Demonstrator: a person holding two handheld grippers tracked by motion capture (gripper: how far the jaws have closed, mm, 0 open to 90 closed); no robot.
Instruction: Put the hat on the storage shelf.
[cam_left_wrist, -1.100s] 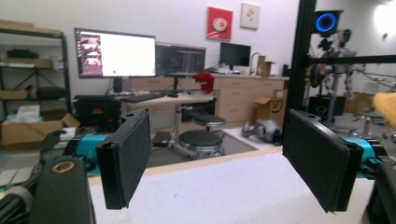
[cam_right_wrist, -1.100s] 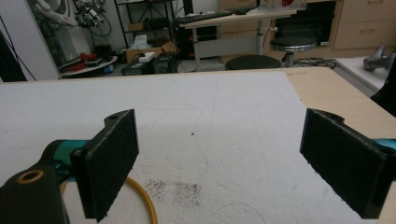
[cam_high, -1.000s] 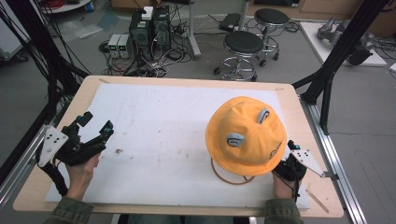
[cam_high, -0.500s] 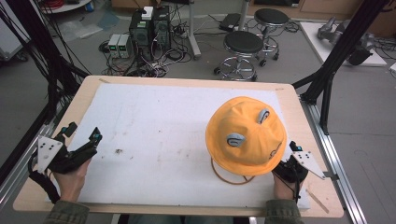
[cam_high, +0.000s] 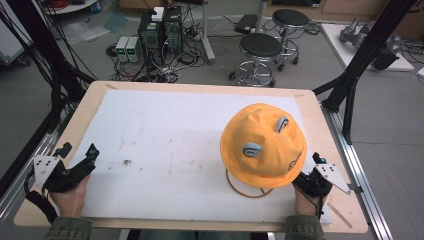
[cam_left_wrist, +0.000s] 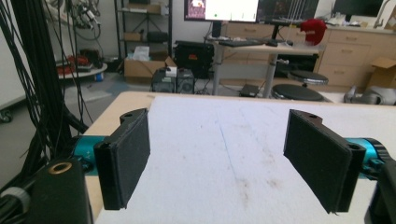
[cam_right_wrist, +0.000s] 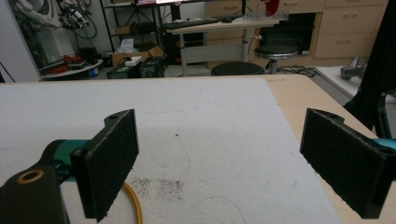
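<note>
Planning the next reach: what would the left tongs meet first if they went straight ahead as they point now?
Probably nothing: ahead of the open left tongs lies bare white foam sheet up to the table's far edge, as far as the left gripper view shows.

The hat (cam_high: 264, 146) sits on the board (cam_high: 170, 150) that covers most of the surface (cam_high: 320, 125), just ahead and to the left of the right gripper (cam_high: 306, 181), with a ring (cam_high: 246, 188) lying under its near edge. The left gripper (cam_high: 80, 161) rests at the board's near left edge, well apart from the hat. Beyond the surface's far edge, stools (cam_high: 261, 47) and equipment boxes (cam_high: 159, 29) stand on the floor.
</note>
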